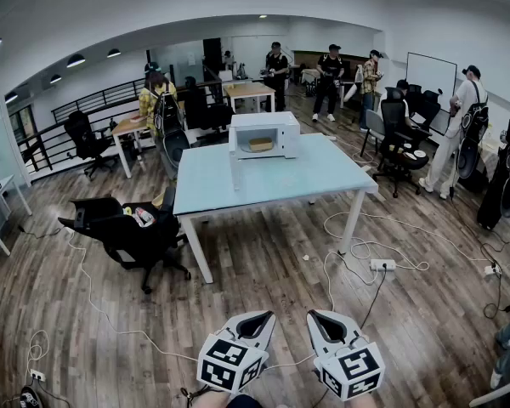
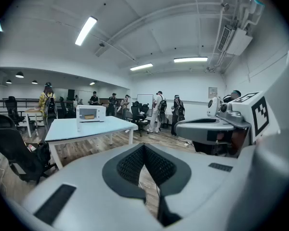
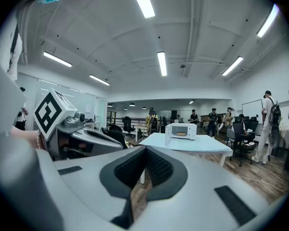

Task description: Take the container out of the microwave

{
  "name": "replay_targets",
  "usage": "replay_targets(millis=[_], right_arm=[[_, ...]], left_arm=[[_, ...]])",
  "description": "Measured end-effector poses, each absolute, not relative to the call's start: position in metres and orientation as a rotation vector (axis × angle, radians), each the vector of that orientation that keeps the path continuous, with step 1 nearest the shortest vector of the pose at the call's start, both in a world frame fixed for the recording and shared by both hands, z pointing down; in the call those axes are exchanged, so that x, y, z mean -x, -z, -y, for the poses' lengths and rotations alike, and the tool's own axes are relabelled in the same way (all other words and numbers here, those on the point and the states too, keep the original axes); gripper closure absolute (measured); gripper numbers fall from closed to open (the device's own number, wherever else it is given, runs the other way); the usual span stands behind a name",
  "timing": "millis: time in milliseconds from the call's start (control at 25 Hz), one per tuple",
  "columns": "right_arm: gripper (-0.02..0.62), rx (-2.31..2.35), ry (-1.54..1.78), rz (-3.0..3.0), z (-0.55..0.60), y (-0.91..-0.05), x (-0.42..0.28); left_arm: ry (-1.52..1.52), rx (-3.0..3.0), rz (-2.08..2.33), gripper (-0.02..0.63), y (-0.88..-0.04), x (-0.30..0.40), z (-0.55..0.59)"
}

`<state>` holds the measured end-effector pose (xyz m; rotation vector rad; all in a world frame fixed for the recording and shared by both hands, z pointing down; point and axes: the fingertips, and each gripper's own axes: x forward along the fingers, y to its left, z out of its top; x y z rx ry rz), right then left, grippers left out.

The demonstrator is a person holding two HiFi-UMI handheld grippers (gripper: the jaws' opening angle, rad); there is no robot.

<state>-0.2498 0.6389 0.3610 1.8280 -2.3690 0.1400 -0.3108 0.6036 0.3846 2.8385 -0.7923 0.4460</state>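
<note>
A white microwave (image 1: 268, 134) stands at the far edge of a light-blue table (image 1: 272, 184), with its door swung open to the left. Inside it sits a tan container (image 1: 261, 144). The microwave (image 2: 90, 113) is small and far off in the left gripper view, and the microwave (image 3: 182, 131) with its container (image 3: 181, 134) also appears in the right gripper view. My left gripper (image 1: 256, 318) and right gripper (image 1: 320, 318) hover side by side low over the wooden floor, well short of the table. Both are shut and hold nothing.
A black office chair (image 1: 136, 228) lies tipped at the table's left. A power strip (image 1: 382, 264) and loose cables trail on the floor to the right. Several people stand at the back, and other desks and chairs (image 1: 399, 151) ring the room.
</note>
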Motion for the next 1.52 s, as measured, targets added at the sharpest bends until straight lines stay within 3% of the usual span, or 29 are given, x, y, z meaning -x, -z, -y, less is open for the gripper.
replay_targets(millis=[920,1240,1520], right_arm=[[0.586,-1.625,-0.112,2.546,-0.591,-0.35,0.268],[0.586,-1.597,-0.009,2.521,-0.5,-0.354,0.252],[0.586,-1.646,-0.107,2.477,-0.381,-0.36,0.233]], left_arm=[[-0.415,-2.799,0.725,0.601,-0.395,0.301,-0.563],[-0.368,-2.753,0.542,0.601,-0.418,0.266,-0.483],[-0.359,-2.848,0.542,0.601,-0.401,0.256,-0.371]])
